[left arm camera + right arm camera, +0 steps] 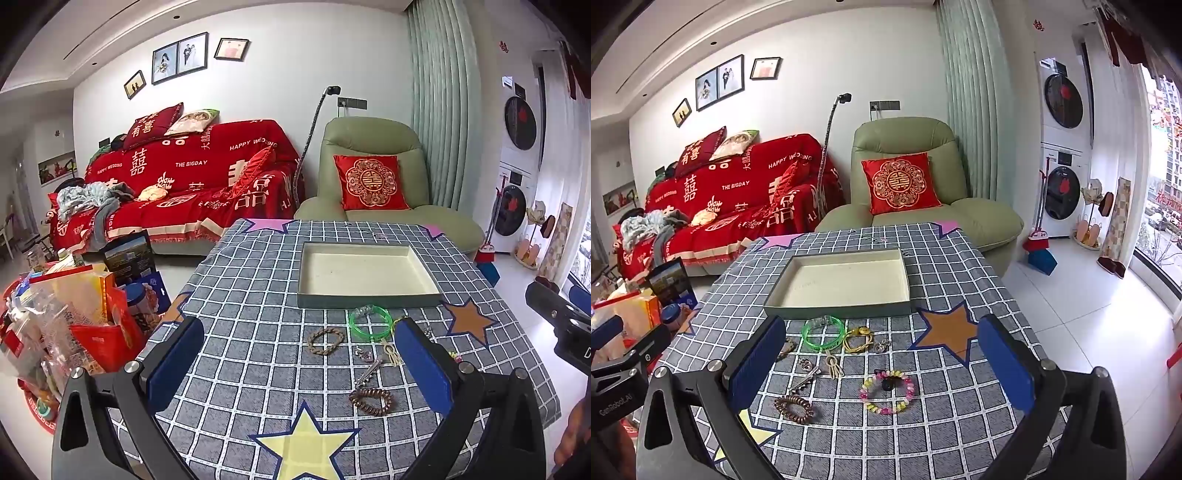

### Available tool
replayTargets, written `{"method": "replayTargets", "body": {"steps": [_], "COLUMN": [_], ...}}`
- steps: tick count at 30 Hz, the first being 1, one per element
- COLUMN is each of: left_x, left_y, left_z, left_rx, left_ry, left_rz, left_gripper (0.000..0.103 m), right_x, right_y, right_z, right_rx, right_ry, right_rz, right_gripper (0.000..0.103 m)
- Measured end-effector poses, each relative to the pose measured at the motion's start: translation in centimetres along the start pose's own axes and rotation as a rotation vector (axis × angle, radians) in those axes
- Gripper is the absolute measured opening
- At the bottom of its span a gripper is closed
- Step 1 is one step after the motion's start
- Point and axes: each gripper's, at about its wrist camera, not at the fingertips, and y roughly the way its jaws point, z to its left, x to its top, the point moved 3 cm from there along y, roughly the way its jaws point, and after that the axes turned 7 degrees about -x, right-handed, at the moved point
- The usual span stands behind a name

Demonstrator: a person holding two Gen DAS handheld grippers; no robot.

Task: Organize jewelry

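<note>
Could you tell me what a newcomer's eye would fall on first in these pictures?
Probably the bright red wedding-print sofa cover at the back left. Nearer, the shallow cream-lined grey box lies empty on the grey checked tablecloth, with the translucent green plastic bangle and the pink-and-yellow beaded bracelet loose before it.

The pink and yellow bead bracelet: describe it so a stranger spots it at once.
On the checked tablecloth, nearer the camera than the shallow tray, lies scattered jewelry. The pink and yellow bead bracelet is the near-right piece, the only multicoloured ring of beads.
</note>
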Motion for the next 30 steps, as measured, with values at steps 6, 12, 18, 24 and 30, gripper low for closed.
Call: {"method": "replayTargets", "body": {"steps": [6, 12, 18, 24, 30], "left_x": [0.15, -0.13, -0.47, -0.60, -0.80], "left_y": [-0.03, -0.08, -0.13, 0.05, 0.02], "left_z": [-0.23, -0.15, 0.17, 0.23, 0.30], "left_rx": [0.001, 0.000, 0.009, 0.007, 0.007], "left_ry": [0.003, 0.006, 0.008, -0.007, -0.013], "left_rz": [0.000, -0.004, -0.008, 0.005, 0.009], "left_gripper": [0.103, 0.103, 0.103, 0.103, 0.103], "right_x": [0.06, 0.32, 0.17, 0.18, 0.28], "right_y": [-0.08, -0.29, -0.21, -0.19, -0.29], "right_z": [-0.02, 0.05, -0.02, -0.11, -0.10], "right_rx": [0.002, 0.001, 0.002, 0.002, 0.005], "right_ry": [-0.001, 0.001, 0.002, 0.002, 0.004], "right_rz": [-0.003, -0.005, -0.006, -0.005, -0.005], "right_gripper": [0.103, 0.103, 0.103, 0.103, 0.103]}}
